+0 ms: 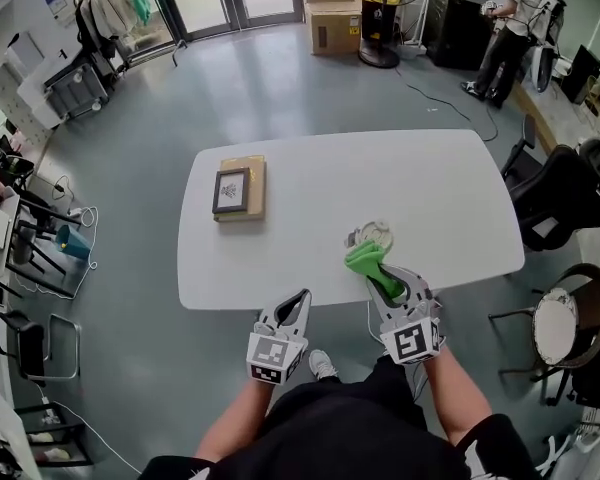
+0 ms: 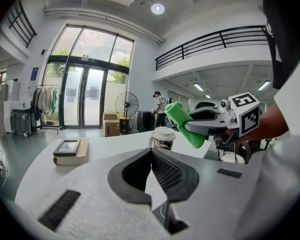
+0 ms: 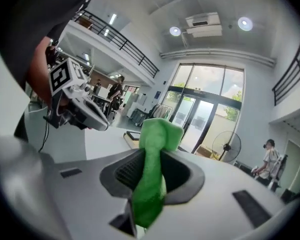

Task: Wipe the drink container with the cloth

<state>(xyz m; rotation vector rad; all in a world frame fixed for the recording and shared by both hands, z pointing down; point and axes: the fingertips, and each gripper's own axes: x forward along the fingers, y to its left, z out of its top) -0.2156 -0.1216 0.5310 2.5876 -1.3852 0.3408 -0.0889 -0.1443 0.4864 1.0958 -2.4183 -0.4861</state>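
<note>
A lidded paper drink cup (image 1: 373, 235) stands near the front right of the white table (image 1: 310, 178). Just in front of it, my right gripper (image 1: 385, 280) is shut on a green cloth (image 1: 366, 259) that sticks out past the jaws and nearly reaches the cup. The right gripper view shows the cloth (image 3: 152, 184) pinched between the pads. My left gripper (image 1: 300, 298) hovers at the table's front edge, left of the cup, its jaws together and empty. In the left gripper view the cup (image 2: 162, 138) stands ahead, and the cloth (image 2: 182, 121) is held above and to its right.
A tan book with a framed picture on top (image 1: 240, 188) lies at the table's left. Black office chairs (image 1: 560, 193) and a round stool (image 1: 558, 323) stand to the right. A person (image 1: 510, 33), a fan and cardboard boxes are far behind.
</note>
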